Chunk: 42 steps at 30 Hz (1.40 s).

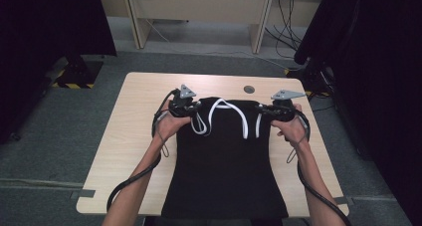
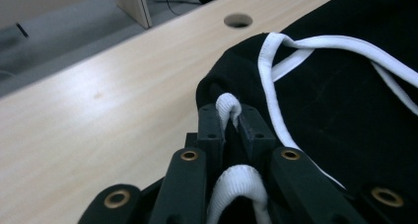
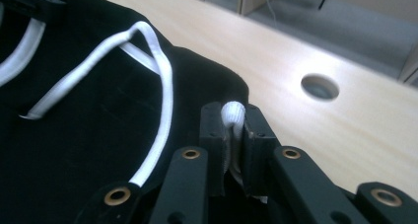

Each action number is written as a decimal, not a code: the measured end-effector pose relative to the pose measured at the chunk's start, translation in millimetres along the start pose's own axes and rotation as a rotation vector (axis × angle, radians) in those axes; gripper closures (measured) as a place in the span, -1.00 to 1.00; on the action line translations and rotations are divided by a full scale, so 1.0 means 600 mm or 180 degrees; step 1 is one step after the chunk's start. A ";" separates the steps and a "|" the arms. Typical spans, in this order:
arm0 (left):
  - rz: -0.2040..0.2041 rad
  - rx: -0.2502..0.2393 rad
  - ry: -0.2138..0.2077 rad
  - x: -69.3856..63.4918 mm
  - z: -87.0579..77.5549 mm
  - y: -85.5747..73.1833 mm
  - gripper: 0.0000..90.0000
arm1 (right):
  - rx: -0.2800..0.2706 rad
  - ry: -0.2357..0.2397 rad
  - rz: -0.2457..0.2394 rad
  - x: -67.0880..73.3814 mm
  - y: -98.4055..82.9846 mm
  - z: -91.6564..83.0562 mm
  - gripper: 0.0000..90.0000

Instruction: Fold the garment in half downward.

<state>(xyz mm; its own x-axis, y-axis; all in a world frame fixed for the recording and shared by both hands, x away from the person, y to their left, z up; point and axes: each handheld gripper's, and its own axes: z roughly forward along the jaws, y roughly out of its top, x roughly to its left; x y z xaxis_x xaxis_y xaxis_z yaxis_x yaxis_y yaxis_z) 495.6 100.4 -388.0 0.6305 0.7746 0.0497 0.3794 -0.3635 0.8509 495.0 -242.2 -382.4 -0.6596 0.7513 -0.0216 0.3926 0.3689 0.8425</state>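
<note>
On the left of the high view, the left gripper (image 1: 195, 108) is held in the person's left hand (image 1: 171, 124) at the far left corner of a black garment (image 1: 224, 171). In the left gripper view its jaws are pressed together on a white strap (image 2: 229, 108), and a loop of this strap comes out between them. The corner of the black cloth lies just beyond the jaws, touching them.

The garment is spread flat in the middle of the light wooden bench (image 1: 124, 136); its near edge hangs over the near side of the bench. More white straps (image 1: 226, 111) lie in loose curves on its far part, between the two grippers. A small round hole (image 1: 249, 89) in the bench is just beyond the far edge of the cloth.

On the right, the right gripper (image 1: 262, 110) is in the right hand (image 1: 291, 126) at the far right corner of the garment. In the right gripper view its jaws are clamped on another piece of white strap (image 3: 232, 116), with black cloth beside them
</note>
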 end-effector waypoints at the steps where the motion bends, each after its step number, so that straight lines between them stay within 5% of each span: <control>1: 0.0006 -0.0043 -0.0005 -0.002 -0.005 0.002 0.80 | -0.0042 0.0006 -0.0022 0.002 0.004 -0.004 0.83; 6: 0.0069 -0.0179 -0.0077 -0.023 -0.032 -0.019 0.80 | -0.0184 0.0061 -0.0124 0.024 -0.005 -0.022 0.83; 14: 0.0236 -0.0276 -0.0219 -0.079 -0.065 -0.092 0.78 | -0.0278 0.0160 -0.0159 0.059 -0.075 -0.033 0.82; 20: 0.0327 -0.0342 -0.0283 -0.111 -0.104 -0.134 0.77 | -0.0328 0.0232 -0.0323 0.105 -0.115 -0.064 0.81; 22: 0.0376 -0.0334 -0.0308 -0.128 -0.132 -0.166 0.76 | -0.0303 0.0266 -0.0394 0.128 -0.140 -0.086 0.81; 26: 0.0382 -0.0281 -0.0369 -0.145 -0.164 -0.208 0.74 | -0.0208 0.0301 -0.0453 0.150 -0.176 -0.115 0.81; 33: 0.0534 0.0221 -0.0542 -0.185 -0.176 -0.277 0.60 | 0.0237 0.0397 -0.0504 0.175 -0.246 -0.146 0.81; 42: 0.0586 0.0336 -0.0380 -0.171 -0.133 -0.253 0.57 | 0.0405 0.0321 -0.0460 0.158 -0.263 -0.137 0.82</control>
<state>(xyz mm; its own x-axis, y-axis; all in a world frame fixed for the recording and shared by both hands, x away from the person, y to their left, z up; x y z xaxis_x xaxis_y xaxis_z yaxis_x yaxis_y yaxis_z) 319.0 117.3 -480.7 0.7688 0.6258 0.1315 0.3153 -0.5499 0.7735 317.9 -273.9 -473.3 -0.7732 0.6294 -0.0778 0.3629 0.5397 0.7596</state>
